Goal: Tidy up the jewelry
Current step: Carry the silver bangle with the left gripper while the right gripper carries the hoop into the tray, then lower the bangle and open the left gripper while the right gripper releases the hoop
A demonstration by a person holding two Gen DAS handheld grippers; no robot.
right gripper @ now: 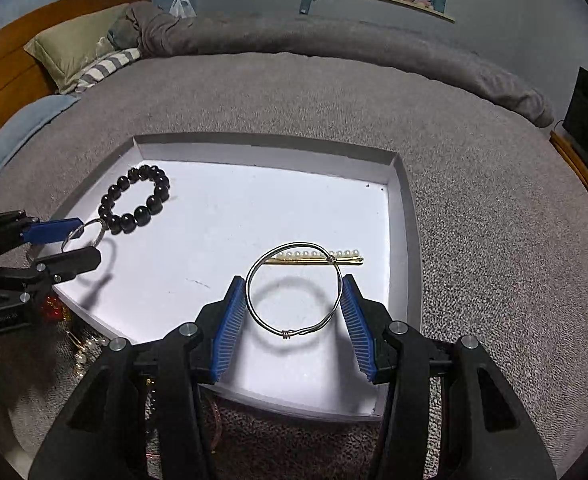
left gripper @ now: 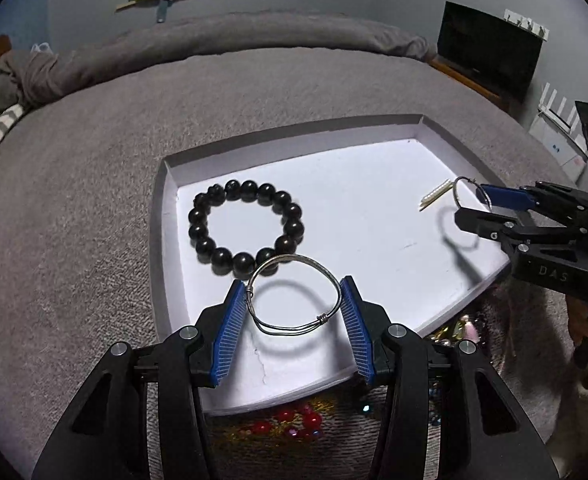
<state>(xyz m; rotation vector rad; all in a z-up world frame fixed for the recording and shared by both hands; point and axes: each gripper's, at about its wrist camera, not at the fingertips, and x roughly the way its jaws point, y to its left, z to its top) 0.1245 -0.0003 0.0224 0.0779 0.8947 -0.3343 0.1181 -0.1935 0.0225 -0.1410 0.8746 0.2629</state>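
Left hand-held gripper [left gripper: 294, 300] clamps wire bangle [left gripper: 294, 296] flat, crosswise.

Black bead bracelet [left gripper: 246, 228], silver wire bangles [left gripper: 294, 296], white tray [left gripper: 374, 200], grey blanket [left gripper: 94, 200].

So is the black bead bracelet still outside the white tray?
No, the black bead bracelet lies inside the white tray, near its far left corner.

The letters "DAS" stand embossed on the right gripper [left gripper: 474, 208] black body.
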